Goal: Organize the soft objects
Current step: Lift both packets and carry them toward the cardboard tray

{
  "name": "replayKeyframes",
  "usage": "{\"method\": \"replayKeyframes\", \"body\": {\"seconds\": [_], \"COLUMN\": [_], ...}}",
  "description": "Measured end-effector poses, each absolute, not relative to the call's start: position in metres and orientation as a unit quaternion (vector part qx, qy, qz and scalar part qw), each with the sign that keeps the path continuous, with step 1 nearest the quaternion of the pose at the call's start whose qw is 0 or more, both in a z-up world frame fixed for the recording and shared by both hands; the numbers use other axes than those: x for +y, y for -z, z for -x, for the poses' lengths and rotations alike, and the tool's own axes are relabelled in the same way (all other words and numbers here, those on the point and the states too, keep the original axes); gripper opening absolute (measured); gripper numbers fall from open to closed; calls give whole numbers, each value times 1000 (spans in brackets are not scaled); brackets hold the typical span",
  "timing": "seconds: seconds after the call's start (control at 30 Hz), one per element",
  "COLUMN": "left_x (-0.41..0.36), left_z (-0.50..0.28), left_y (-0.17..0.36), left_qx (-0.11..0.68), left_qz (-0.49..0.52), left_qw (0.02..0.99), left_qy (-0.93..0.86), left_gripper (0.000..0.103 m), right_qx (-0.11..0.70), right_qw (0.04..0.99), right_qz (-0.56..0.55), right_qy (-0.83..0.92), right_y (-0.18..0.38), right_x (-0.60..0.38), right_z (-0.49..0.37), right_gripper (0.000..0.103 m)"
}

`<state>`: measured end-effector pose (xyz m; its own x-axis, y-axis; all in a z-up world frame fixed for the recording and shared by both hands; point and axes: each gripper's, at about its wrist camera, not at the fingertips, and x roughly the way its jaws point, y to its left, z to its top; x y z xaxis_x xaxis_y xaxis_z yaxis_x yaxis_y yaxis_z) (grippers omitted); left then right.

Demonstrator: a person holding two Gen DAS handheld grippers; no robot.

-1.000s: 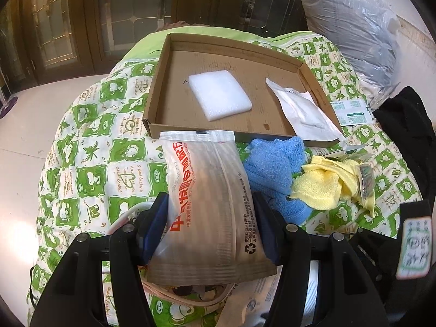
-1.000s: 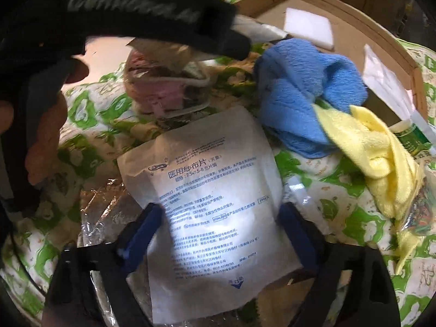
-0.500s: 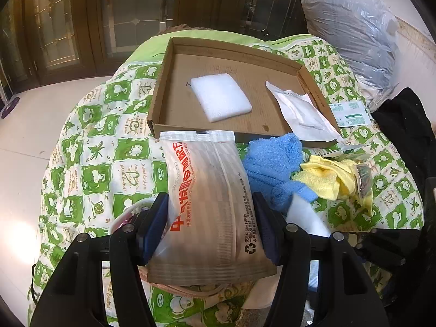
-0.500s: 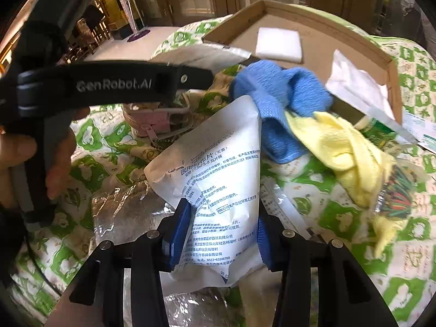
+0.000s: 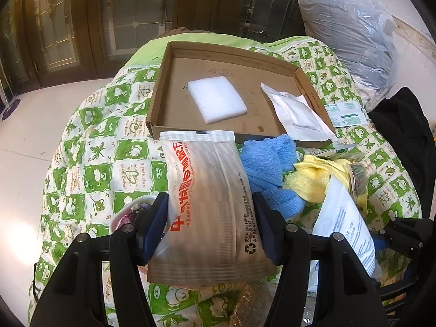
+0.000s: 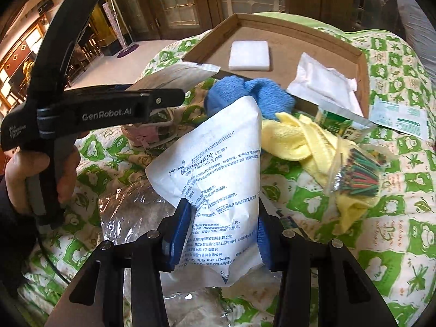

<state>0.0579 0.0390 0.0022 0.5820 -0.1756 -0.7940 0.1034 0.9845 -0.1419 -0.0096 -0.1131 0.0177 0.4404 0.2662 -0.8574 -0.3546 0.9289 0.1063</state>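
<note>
Right tool (image 6: 220, 231): jaws closed in over the last second, from wide around the white gauze pouch (image 6: 218, 174) lying flat to pinching it. Pouch now lifted off the quilt (image 6: 381, 245), buckled between the pads, and newly visible at the right edge of the left wrist view.

Left tool (image 5: 208, 223): no change, clamped on the tan red-lettered packet (image 5: 207, 199), held just in front of the cardboard tray (image 5: 174, 100).

Tray contents same: white foam pad (image 5: 216, 99) and flat white pouch (image 5: 295, 111). Blue cloth (image 5: 268, 163) and yellow cloth (image 5: 313, 179) on the quilt beside the tray's near wall, unmoved.
</note>
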Motion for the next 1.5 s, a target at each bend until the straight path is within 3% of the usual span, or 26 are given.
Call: {"method": "replayKeyframes", "body": {"seconds": [1.5], "left_x": [26], "left_z": [-53], "left_y": [-14], "left_qx": [439], "left_qz": [31], "left_qw": [894], "left_qy": [88], "left_gripper": [60], "right_qx": [475], "right_qw": [865], "right_qz": [22], "right_qy": [-159], "right_y": [-39], "right_x": [-140], "right_z": [15], "right_gripper": [44]}}
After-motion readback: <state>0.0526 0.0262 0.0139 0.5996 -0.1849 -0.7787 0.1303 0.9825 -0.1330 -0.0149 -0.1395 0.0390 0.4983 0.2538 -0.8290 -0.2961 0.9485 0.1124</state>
